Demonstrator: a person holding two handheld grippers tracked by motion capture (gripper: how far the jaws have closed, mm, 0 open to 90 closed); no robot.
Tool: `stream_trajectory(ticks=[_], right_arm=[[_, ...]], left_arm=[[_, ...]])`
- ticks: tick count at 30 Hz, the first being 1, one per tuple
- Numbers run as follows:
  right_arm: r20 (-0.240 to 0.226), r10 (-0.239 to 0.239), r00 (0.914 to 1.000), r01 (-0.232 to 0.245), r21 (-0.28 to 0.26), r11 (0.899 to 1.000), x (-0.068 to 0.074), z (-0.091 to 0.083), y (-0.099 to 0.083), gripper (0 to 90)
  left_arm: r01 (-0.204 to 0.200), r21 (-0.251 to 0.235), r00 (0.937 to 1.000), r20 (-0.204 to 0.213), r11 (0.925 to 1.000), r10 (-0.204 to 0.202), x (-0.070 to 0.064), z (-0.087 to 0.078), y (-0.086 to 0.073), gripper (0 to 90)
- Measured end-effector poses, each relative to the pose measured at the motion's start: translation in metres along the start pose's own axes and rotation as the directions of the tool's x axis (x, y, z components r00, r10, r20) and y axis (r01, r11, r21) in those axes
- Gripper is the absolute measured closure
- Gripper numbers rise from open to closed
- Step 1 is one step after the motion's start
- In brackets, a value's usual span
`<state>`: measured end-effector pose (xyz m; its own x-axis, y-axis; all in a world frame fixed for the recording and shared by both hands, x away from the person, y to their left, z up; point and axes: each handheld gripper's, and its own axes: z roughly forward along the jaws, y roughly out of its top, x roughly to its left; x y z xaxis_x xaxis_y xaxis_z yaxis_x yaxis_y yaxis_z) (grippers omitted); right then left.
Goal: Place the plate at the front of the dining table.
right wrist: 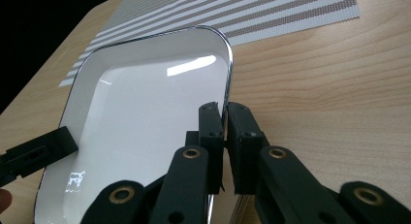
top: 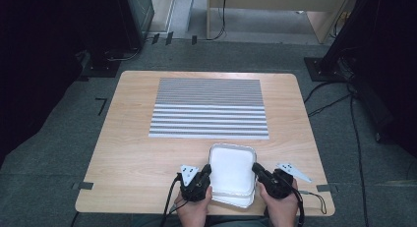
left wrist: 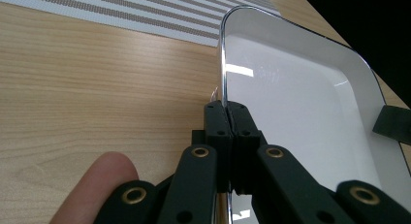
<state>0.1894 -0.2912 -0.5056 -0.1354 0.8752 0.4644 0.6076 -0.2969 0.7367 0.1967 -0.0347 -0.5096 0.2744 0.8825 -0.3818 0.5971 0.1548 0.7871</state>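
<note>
Near the desk's front edge, my left gripper and right gripper pinched opposite rims of the stiff, slick-looking, probably light white tray.

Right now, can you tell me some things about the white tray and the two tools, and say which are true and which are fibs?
1. The left tool is shut on the rim of the white tray. True.
2. The right tool hangs open, far from the tray. False: it grips the tray's other rim.
3. The tray sits on the striped mat. False: it is on the person's side of the mat, over bare wooden table.
4. Nothing lies in the tray. True.
5. The table is made of glass. False: it is wood.
</note>
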Motion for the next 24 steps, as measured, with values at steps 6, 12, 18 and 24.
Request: stream_trajectory(ticks=[6, 12, 18, 24], right_arm=[[0.026, -0.051, 0.9984, 0.052, -0.025, 0.998, 0.007, -0.004, -0.003, 83.8], [0.035, -0.064, 0.9973, 0.065, -0.026, 0.998, 0.012, -0.007, -0.004, 84.1], [0.040, -0.038, 0.9985, 0.038, -0.009, 0.999, 0.012, -0.005, -0.004, 86.2], [0.035, -0.009, 0.9994, 0.008, 0.011, 1.000, 0.012, -0.001, 0.001, 88.7]], left_arm=[[0.043, 0.007, 0.9990, 0.015, 0.9990, -0.043, 0.003, 0.000, 0.001, 89.9], [0.048, -0.003, 0.9988, 0.011, 0.9988, -0.048, 0.003, 0.000, 0.002, 89.9], [0.046, -0.011, 0.9989, 0.005, 0.9989, -0.046, 0.003, -0.001, 0.002, 89.9], [0.019, -0.026, 0.9997, -0.013, 0.9995, -0.019, 0.000, -0.003, 0.004, 89.9]])
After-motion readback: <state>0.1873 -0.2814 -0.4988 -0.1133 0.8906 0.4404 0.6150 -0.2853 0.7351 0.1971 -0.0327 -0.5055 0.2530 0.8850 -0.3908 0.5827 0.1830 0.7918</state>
